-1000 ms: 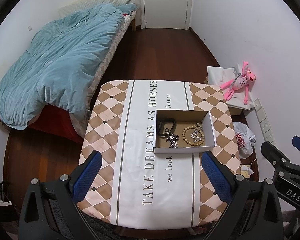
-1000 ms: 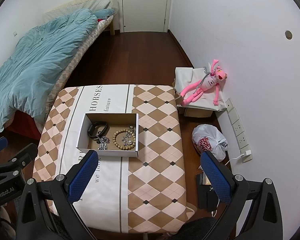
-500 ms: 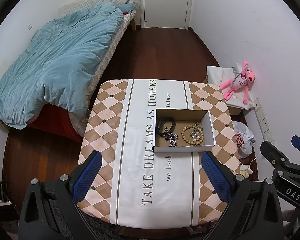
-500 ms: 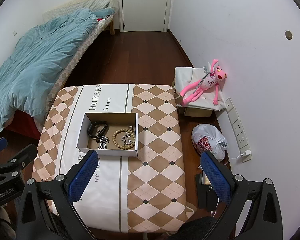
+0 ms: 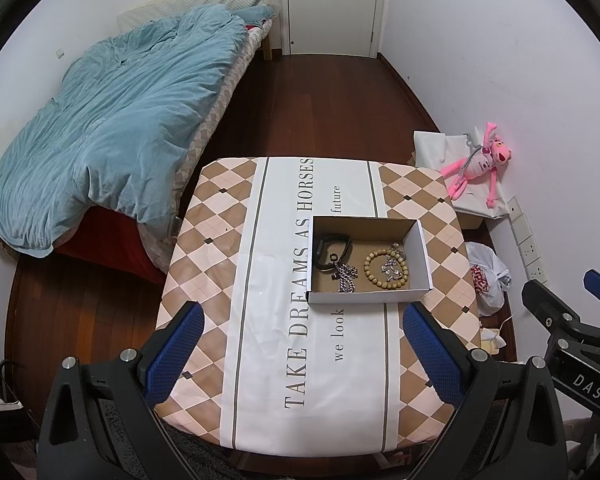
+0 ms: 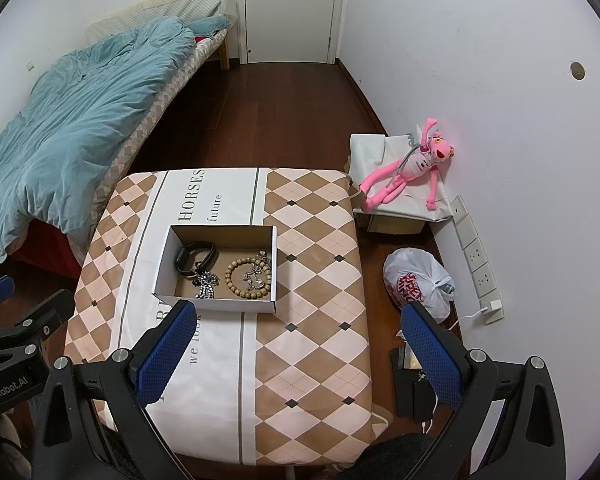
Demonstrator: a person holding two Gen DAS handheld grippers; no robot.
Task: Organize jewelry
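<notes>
The left claw (image 5: 302, 342) hangs high above the near edge of the counter (image 5: 260, 380), its blue fingers spread wide with nothing between them. The right claw (image 6: 296, 344) is the same: wide apart, empty, well above the cloth.

All the jewelry I can see lies inside the open cardboard box (image 5: 368, 296) in the middle of the counter. There is a black wristband (image 5: 331, 250) at the back left, a wooden bead bracelet (image 5: 386, 266) to the right with a small silver piece (image 5: 392, 268) inside its ring, and a silver chain (image 5: 346, 276) that touches the wristband. Outside the box the cloth carries no jewelry.

I judge the gathering is finished, or the sorting has not started. The chain and wristband overlap, so perhaps they should be separated.
</notes>
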